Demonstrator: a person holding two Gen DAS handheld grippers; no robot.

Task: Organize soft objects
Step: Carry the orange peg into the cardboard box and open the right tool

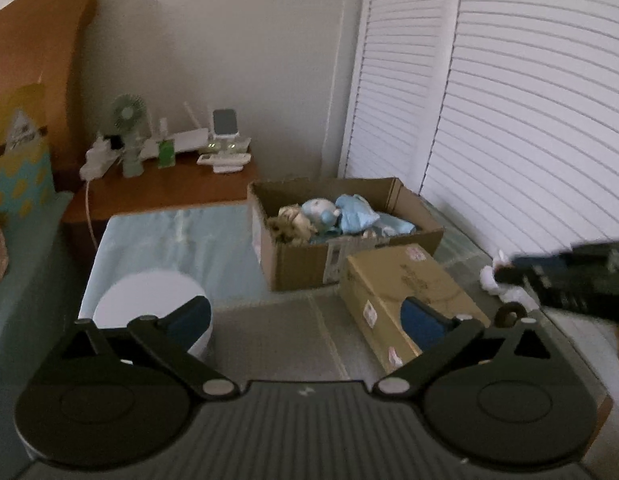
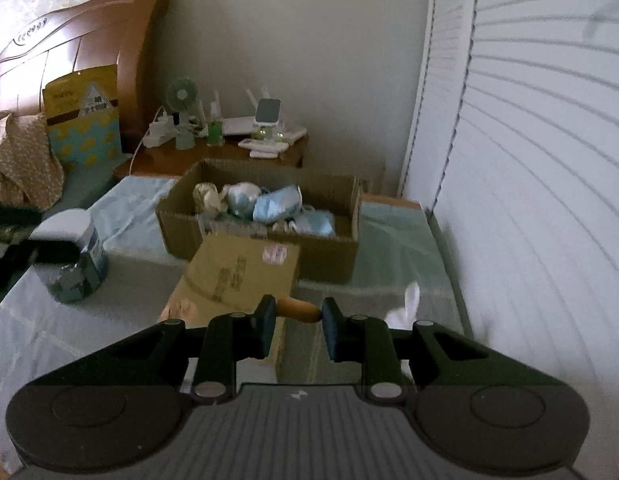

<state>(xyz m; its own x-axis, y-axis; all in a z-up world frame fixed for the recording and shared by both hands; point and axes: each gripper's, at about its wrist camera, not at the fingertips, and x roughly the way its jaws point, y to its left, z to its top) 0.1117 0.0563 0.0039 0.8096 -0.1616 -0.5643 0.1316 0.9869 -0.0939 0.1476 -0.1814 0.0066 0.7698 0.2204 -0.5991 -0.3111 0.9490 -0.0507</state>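
Note:
An open cardboard box [image 1: 389, 240] [image 2: 337, 256] on the bed holds several plush toys, among them a blue one [image 1: 355, 212] [image 2: 277, 204] and a beige one [image 1: 289, 224]. My left gripper [image 1: 307, 316] stands wide open over the bed cover, with nothing between its fingers. In the right wrist view my right gripper [image 2: 298, 314] is shut on a small tan soft piece [image 2: 299, 309]. A white plush toy [image 2: 407, 304] [image 1: 495, 280] shows just right of it; whether the two are joined I cannot tell. In the left wrist view the right gripper's dark body reaches in from the right edge.
A closed yellowish carton [image 1: 405, 280] [image 2: 237, 272] lies in front of the open box. A white-lidded canister [image 1: 149, 300] [image 2: 73, 256] stands at the left. Behind are a wooden nightstand [image 1: 169, 188] with a fan and devices, a headboard [image 2: 89, 32], and white louvred doors [image 1: 509, 100] on the right.

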